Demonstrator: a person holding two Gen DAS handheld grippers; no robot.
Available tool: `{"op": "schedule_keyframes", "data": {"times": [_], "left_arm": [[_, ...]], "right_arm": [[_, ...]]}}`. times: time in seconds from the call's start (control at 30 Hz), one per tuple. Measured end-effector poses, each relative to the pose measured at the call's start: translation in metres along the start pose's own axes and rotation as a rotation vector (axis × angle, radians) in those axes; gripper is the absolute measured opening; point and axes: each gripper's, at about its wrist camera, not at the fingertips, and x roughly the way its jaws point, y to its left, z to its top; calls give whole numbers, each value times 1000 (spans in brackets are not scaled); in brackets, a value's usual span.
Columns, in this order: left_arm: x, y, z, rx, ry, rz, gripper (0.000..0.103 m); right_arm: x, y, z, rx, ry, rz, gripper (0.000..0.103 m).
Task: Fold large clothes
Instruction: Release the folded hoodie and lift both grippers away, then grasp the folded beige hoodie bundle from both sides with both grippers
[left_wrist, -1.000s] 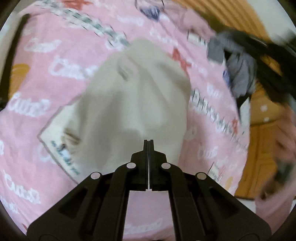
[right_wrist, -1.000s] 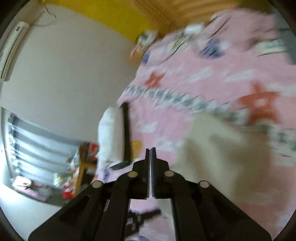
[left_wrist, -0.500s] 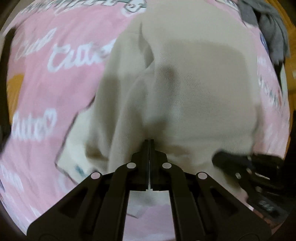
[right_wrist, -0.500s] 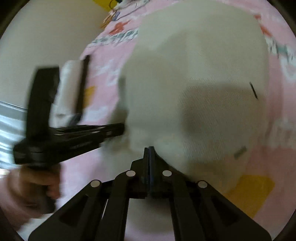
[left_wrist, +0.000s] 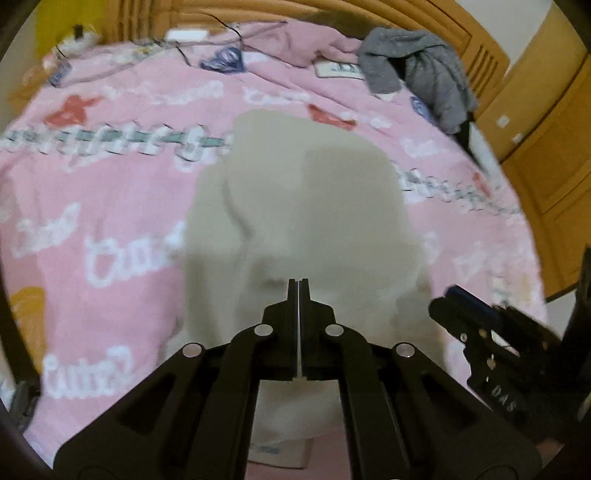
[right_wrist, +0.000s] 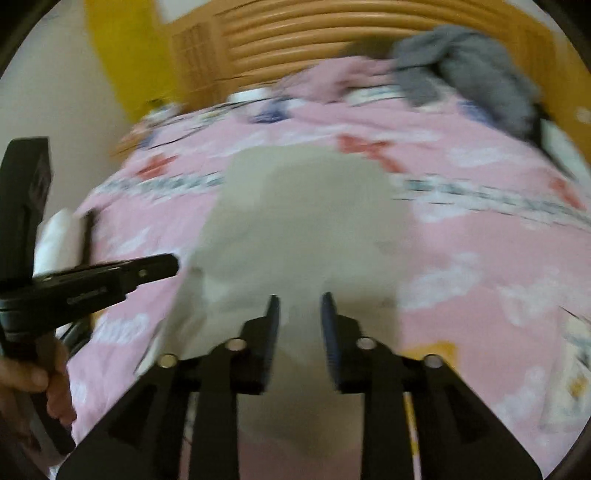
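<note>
The risk, as I judge it, is a lopsided fold: the right gripper (right_wrist: 298, 314) is opening its jaws over the near hem of the beige garment (left_wrist: 314, 206), with cloth showing in the gap but not pinched; if it parts too early the layer may slump or bunch; the left gripper (left_wrist: 298, 291) has its jaws pressed together at the near edge, and whether cloth is caught I cannot tell; the garment lies on the pink bed cover (left_wrist: 110, 192), stretching away from both grippers toward the headboard (right_wrist: 314, 40); a grey garment (left_wrist: 417, 62) lies well apart.

pink bedspread (left_wrist: 110, 206) open leftward, grey clothes (left_wrist: 417, 70) far right
</note>
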Motion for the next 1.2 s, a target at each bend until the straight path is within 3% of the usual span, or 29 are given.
{"op": "schedule_keyframes", "data": {"times": [0.2, 0.4, 0.53, 0.77, 0.83, 0.87, 0.93, 1.1, 1.2], "left_arm": [[65, 16, 11, -51, 157, 2, 2], [84, 32, 2, -72, 177, -3, 2], [83, 33, -8, -20, 166, 14, 2], [92, 41, -13, -14, 172, 12, 3], [103, 40, -13, 11, 168, 36, 3], [109, 39, -12, 10, 166, 44, 3], [110, 40, -9, -29, 166, 42, 3], [92, 42, -10, -59, 138, 16, 3], [78, 51, -14, -62, 128, 34, 3]], "right_arm": [[-4, -10, 9, 57, -20, -159, 32], [22, -13, -30, 111, 90, -172, 32], [21, -11, -40, 124, 58, -208, 36], [27, -17, -45, 131, 73, -203, 40], [32, -21, -47, 140, 75, -190, 45], [36, -25, -49, 151, 74, -188, 54], [41, -34, -49, 167, 66, -177, 60], [32, -60, -46, 219, 72, -2, 57], [22, -76, -40, 223, 59, 21, 57]]}}
